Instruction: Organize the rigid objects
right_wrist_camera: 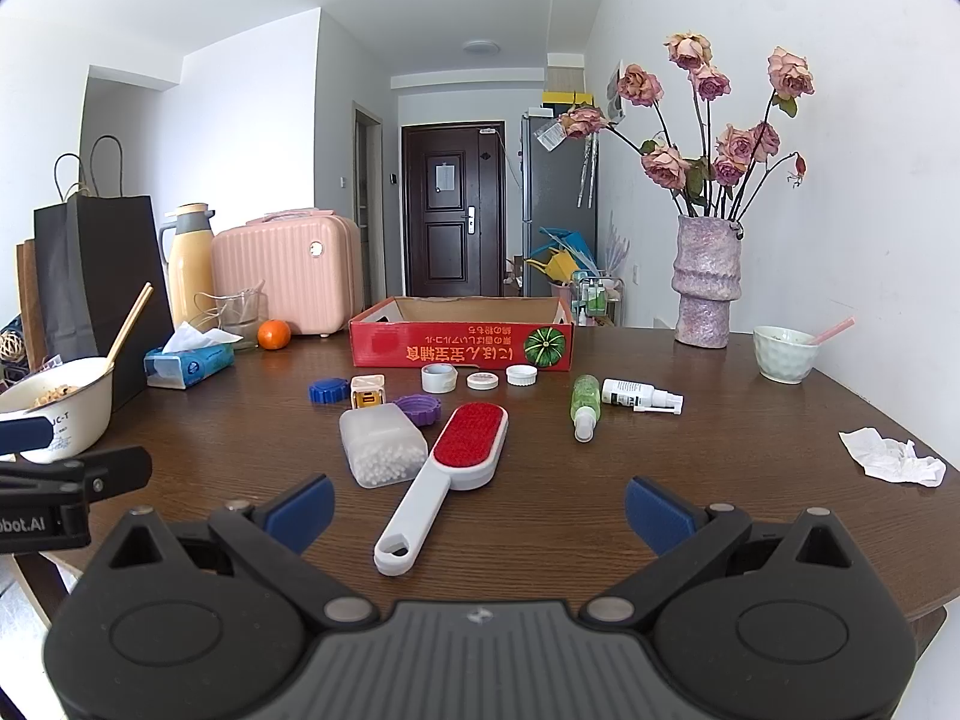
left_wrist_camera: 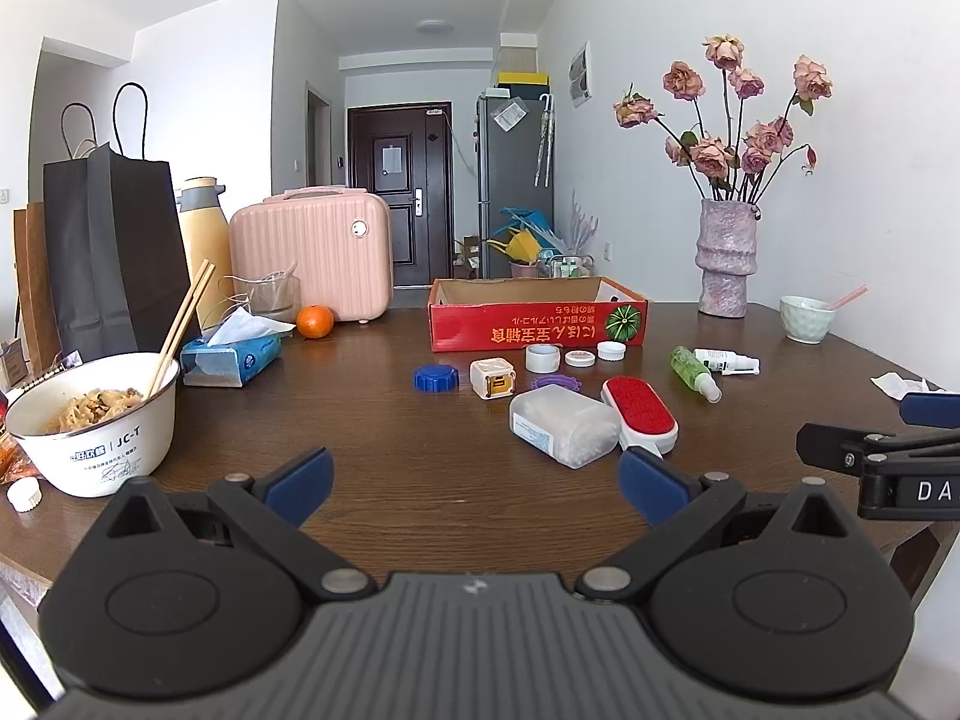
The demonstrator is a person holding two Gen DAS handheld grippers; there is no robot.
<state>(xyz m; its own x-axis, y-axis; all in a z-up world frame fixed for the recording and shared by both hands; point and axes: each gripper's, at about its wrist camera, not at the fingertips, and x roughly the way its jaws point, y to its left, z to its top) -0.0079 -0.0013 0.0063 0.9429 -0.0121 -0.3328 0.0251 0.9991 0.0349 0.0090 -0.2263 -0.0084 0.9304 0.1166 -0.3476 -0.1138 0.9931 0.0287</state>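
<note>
Small rigid items lie on a dark wooden table (left_wrist_camera: 372,432) before a red cardboard box (left_wrist_camera: 537,327) (right_wrist_camera: 462,343): a red-faced lint brush (right_wrist_camera: 462,450) (left_wrist_camera: 639,414), a clear pellet container (right_wrist_camera: 381,444) (left_wrist_camera: 561,426), a blue cap (left_wrist_camera: 436,378) (right_wrist_camera: 328,390), a purple cap (right_wrist_camera: 418,409), a white-yellow cube (left_wrist_camera: 493,378) (right_wrist_camera: 366,395), white lids (right_wrist_camera: 480,381), a green spray bottle (right_wrist_camera: 585,405) (left_wrist_camera: 695,372) and a white spray bottle (right_wrist_camera: 639,395). My left gripper (left_wrist_camera: 477,483) and right gripper (right_wrist_camera: 477,510) hover open, empty, over the near edge. The brush handle points between the right fingers.
At the left stand a noodle bowl with chopsticks (left_wrist_camera: 96,420), a tissue pack (left_wrist_camera: 231,354), an orange (left_wrist_camera: 314,321), a pink case (left_wrist_camera: 315,252), a thermos (left_wrist_camera: 201,234) and paper bags (left_wrist_camera: 108,246). A flower vase (right_wrist_camera: 705,285), a small bowl (right_wrist_camera: 785,353) and crumpled paper (right_wrist_camera: 894,456) sit right.
</note>
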